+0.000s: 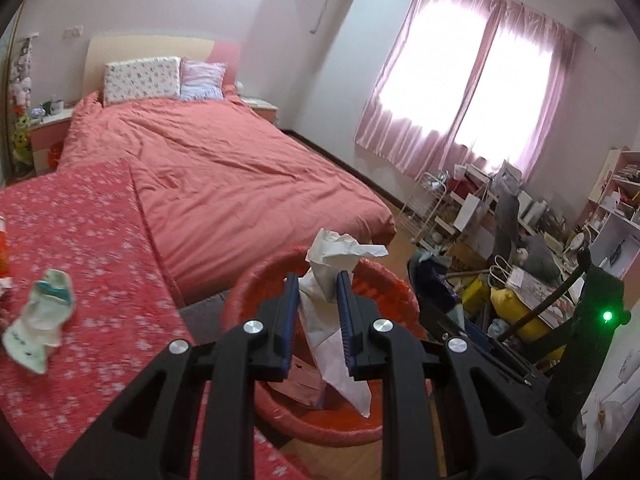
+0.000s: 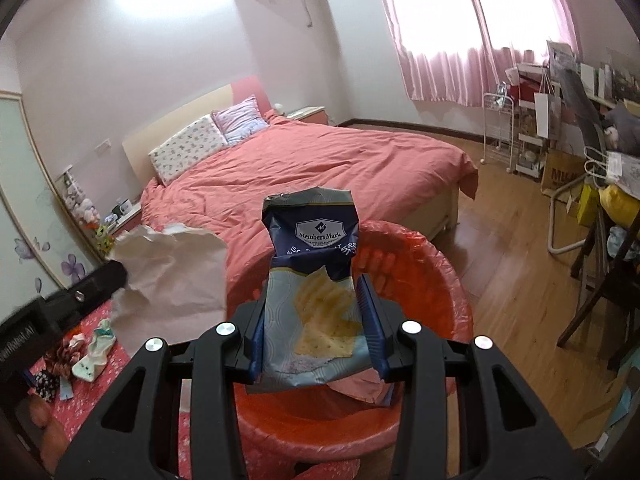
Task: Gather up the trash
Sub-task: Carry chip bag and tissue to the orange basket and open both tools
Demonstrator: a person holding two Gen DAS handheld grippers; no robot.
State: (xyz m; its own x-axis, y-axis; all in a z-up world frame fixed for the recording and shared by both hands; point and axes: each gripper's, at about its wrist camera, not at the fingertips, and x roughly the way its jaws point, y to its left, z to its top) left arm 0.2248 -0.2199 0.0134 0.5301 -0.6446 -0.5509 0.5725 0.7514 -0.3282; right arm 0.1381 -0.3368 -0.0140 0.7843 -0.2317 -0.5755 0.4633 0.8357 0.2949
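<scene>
Left wrist: jaws clamp crumpled paper (image 1: 328, 268) over red bin (image 1: 256, 292); right jaws clamp cracker packet (image 2: 316, 280).

Crumpled tissue (image 1: 326, 280) and cracker bag (image 2: 316, 280) — above red bin (image 2: 452, 280).

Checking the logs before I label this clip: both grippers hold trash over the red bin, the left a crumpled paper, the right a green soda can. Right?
Not quite. The right gripper holds a blue Member's Mark cracker bag, not a can, as the right wrist view shows. The left gripper does hold crumpled paper over the red bin.
</scene>
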